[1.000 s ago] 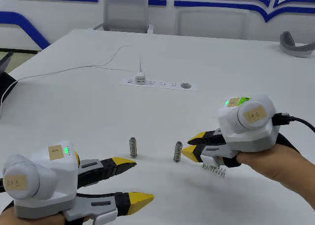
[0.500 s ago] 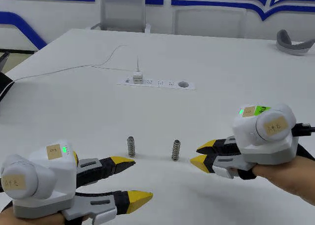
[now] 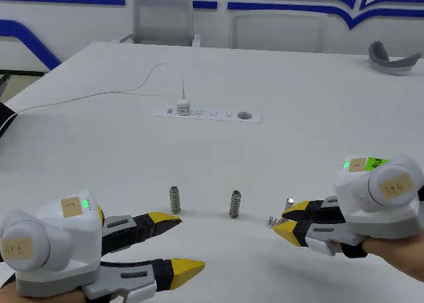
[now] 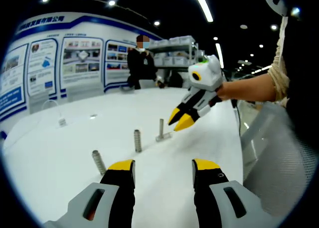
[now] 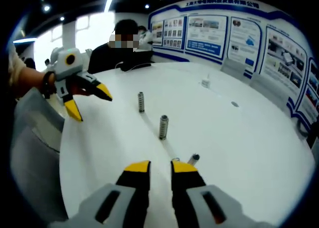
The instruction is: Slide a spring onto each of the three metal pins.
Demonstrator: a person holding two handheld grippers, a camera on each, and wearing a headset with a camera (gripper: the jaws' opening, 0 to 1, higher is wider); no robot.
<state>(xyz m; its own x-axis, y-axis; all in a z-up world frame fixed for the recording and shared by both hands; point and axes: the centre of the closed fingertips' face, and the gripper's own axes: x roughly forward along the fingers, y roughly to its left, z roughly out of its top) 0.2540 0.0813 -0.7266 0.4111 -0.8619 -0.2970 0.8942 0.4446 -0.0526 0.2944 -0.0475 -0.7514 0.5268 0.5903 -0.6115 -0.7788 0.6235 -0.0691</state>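
Wide open on left gripper [image 3: 191, 243], nothing held. Narrow on right gripper [image 3: 280, 221], tips at loose spring [image 3: 271, 220] beside bare pin [image 3: 289, 201]; can't tell if gripped.

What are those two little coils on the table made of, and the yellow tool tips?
Coils: likely bare steel wire, grey with a dull glint. Left hand-held gripper tips: matte yellow, probably plastic or rubber; I can't tell which.

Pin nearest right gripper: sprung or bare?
Bare: the pin shows a smooth shaft, no coils, unlike the middle spring.
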